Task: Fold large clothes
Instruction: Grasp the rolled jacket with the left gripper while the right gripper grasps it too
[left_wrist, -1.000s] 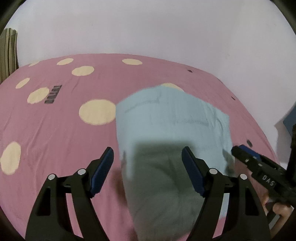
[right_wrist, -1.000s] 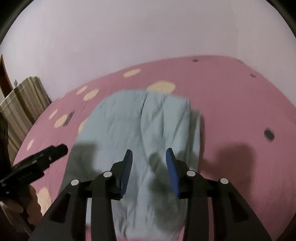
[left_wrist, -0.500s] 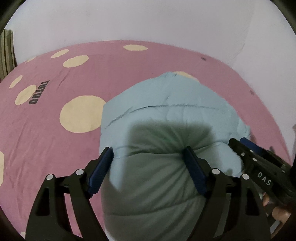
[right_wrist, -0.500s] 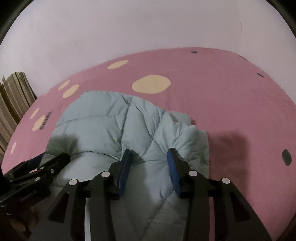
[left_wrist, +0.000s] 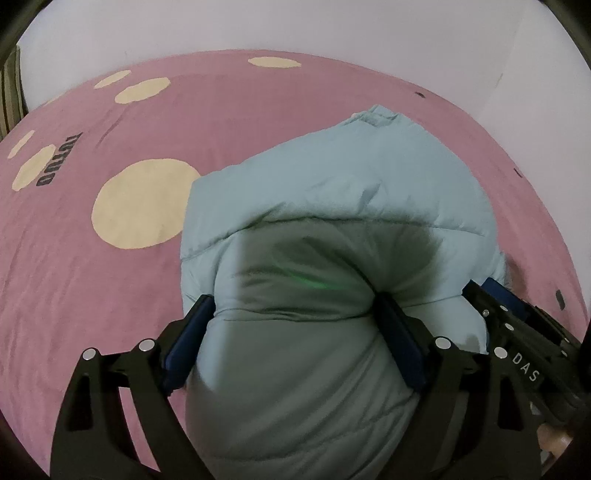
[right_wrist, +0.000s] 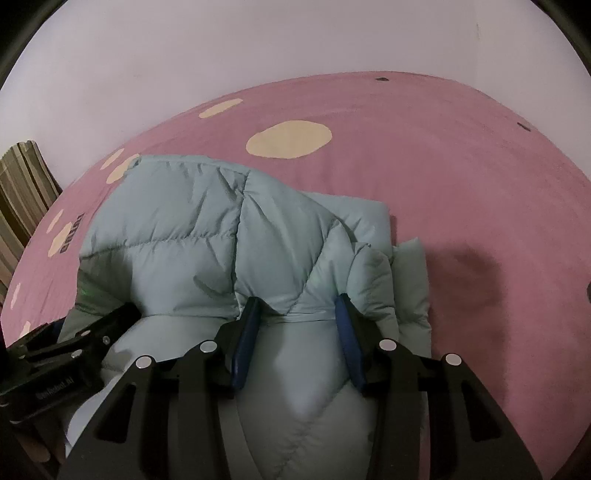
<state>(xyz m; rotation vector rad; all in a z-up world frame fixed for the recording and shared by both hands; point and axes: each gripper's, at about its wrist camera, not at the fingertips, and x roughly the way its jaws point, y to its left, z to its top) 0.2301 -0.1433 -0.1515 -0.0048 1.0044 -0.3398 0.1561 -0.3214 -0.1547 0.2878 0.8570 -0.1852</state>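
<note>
Left wrist view looks across a bed (left_wrist: 92, 295) spread with a pink sheet marked by cream dots and a dark printed word toward its left edge. A pale blue quilted puffer jacket (left_wrist: 351, 192) lies on the bed's right half, its far end reaching toward the far right corner and its near end bunched high at the near edge. It already forms a compact, layered bundle with no sleeves spread out, so the fold seems well along; the right wrist view shows a flap (right_wrist: 410, 273) poking out along the bundle's right side. What remains, as I judge it, is to lay the raised near end down or roll it forward, then flatten and square the stack.

Both claws come in from the near edge, side by side and close together, pointing toward the far wall. The left claw (left_wrist: 295, 332) sits wide apart with a thick roll of the jacket filling the gap and touching both blue pads; I read it as grasping the padding. The right claw (right_wrist: 295, 325) is narrower and grips a pinched ridge of the jacket's top layer, which puckers toward its pads (right_wrist: 245, 339).
</note>
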